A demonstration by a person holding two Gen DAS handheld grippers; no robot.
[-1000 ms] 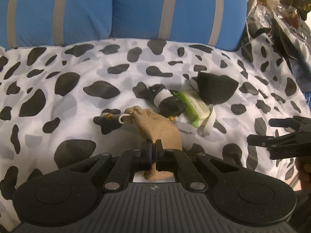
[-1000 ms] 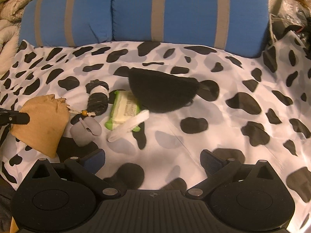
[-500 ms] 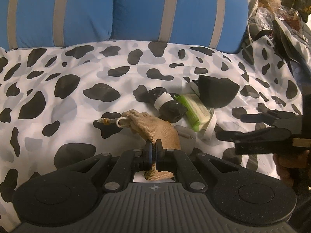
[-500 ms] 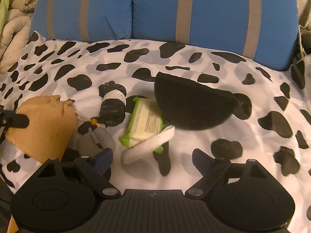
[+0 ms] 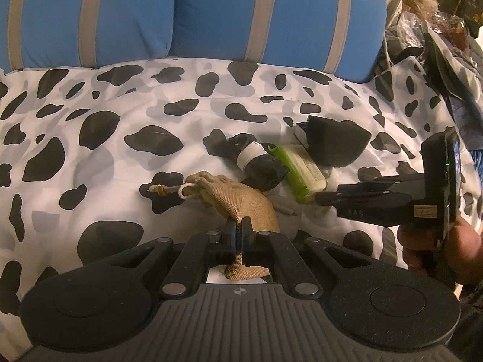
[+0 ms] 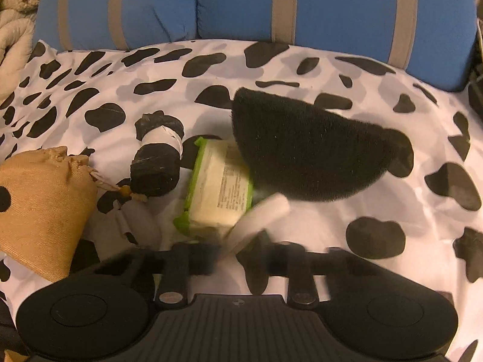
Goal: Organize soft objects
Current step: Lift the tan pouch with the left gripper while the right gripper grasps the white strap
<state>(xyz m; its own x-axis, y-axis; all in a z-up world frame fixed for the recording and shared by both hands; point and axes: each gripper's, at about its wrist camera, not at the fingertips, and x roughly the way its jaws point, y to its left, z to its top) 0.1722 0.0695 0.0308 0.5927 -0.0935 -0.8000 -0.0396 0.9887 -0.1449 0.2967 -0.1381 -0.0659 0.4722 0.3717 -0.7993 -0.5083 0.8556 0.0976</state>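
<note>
My left gripper (image 5: pixel 238 235) is shut on a tan burlap drawstring pouch (image 5: pixel 241 202), held just above the cow-print sheet; the pouch also shows in the right wrist view (image 6: pixel 39 211). My right gripper (image 6: pixel 238 259) is blurred with its jaws closing around a white strip (image 6: pixel 259 223) at the near end of a green-edged wipes pack (image 6: pixel 220 193). Seen from the left wrist view, the right gripper (image 5: pixel 326 193) reaches to that pack (image 5: pixel 302 175). A black roll with a white band (image 6: pixel 158 163) and a black half-round felt pad (image 6: pixel 308 150) lie beside the pack.
The cow-print sheet (image 5: pixel 105 138) covers the bed. Two blue cushions with grey stripes (image 5: pixel 211 15) line the back. Clutter and bags (image 5: pixel 437 45) pile at the right edge. A beige knitted blanket (image 6: pixel 12 24) sits at the far left.
My right gripper has moved forward and left to the wipes pack and its jaws have narrowed from wide open. My left gripper still holds the pouch, nearly still.
</note>
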